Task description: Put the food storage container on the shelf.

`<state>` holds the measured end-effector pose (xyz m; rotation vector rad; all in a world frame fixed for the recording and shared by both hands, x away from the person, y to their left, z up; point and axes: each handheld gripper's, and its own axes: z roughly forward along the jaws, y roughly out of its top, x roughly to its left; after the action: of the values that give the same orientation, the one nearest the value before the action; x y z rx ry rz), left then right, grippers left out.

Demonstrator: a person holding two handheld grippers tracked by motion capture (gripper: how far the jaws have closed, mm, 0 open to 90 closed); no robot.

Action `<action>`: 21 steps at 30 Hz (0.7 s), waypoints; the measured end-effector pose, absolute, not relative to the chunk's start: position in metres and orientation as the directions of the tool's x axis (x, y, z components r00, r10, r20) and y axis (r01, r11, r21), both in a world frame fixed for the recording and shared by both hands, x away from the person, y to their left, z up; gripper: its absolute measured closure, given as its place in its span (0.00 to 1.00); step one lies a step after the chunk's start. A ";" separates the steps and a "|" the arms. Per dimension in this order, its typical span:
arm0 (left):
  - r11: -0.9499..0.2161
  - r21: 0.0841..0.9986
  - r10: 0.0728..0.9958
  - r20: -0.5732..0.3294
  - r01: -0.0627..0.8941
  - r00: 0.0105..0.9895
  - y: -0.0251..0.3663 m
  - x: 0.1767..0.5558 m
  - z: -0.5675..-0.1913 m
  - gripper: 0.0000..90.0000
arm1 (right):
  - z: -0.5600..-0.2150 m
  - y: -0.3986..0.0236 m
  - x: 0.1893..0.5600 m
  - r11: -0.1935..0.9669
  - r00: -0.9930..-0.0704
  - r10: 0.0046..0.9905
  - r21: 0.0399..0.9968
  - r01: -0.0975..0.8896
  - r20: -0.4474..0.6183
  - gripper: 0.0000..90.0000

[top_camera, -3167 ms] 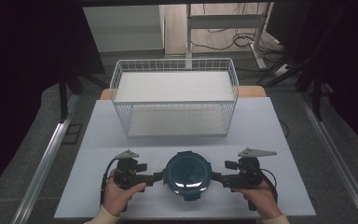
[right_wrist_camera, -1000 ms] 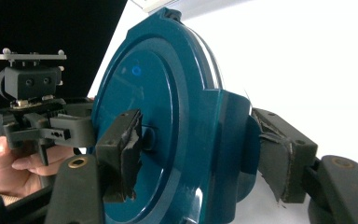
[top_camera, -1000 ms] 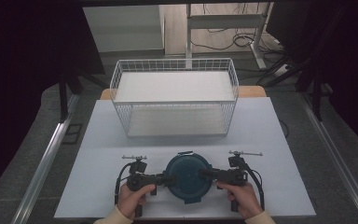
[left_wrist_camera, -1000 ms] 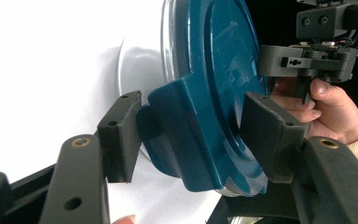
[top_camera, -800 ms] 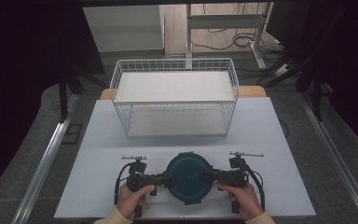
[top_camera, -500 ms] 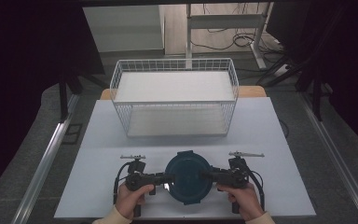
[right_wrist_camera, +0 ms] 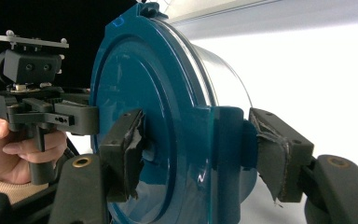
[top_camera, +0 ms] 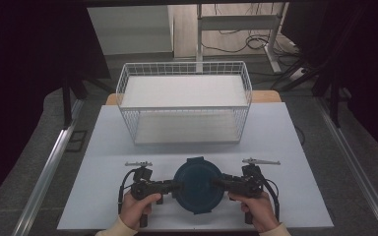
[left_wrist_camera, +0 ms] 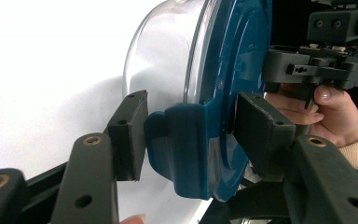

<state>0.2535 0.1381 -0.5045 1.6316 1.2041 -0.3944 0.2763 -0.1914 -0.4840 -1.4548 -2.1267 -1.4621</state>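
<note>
since the earlier frames both hands have come in from either side of the container, and the jaws of both grippers have just been closing onto its lid clips. in the high view the left hand (top_camera: 137, 209) sits at the near left of the white table (top_camera: 295, 147), holding the left gripper (top_camera: 173, 186), which points right at the container's left edge. in the left gripper view its two black pads bracket the blue clip (left_wrist_camera: 186, 149) of the lid: the right pad seems to touch the lid's top face, while a thin gap shows between the left pad and the clip, so i cannot tell whether it is truly clenched. the container (top_camera: 197, 184), a clear round bowl under a dark blue lid (right_wrist_camera: 140, 116), stands near the table's near edge, midway between the two hands. at its right edge the right gripper (top_camera: 220, 184) points left, and in the right gripper view its taped pads are pressed against the lid and the clip, clamped on the container. the right hand (top_camera: 260, 212) holds it at the near right. farther back stands a white wire basket (top_camera: 184, 105), well apart from the container.
</note>
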 end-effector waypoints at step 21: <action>0.014 0.581 0.513 -0.703 0.814 0.493 0.144 0.263 -0.479 0.52 | -0.463 -0.187 0.282 0.030 -0.533 0.605 0.653 0.757 0.591 0.42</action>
<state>0.2628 0.1443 -0.4791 1.6453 1.1556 -0.3437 0.2819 -0.1870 -0.4626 -1.4321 -2.1410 -1.5222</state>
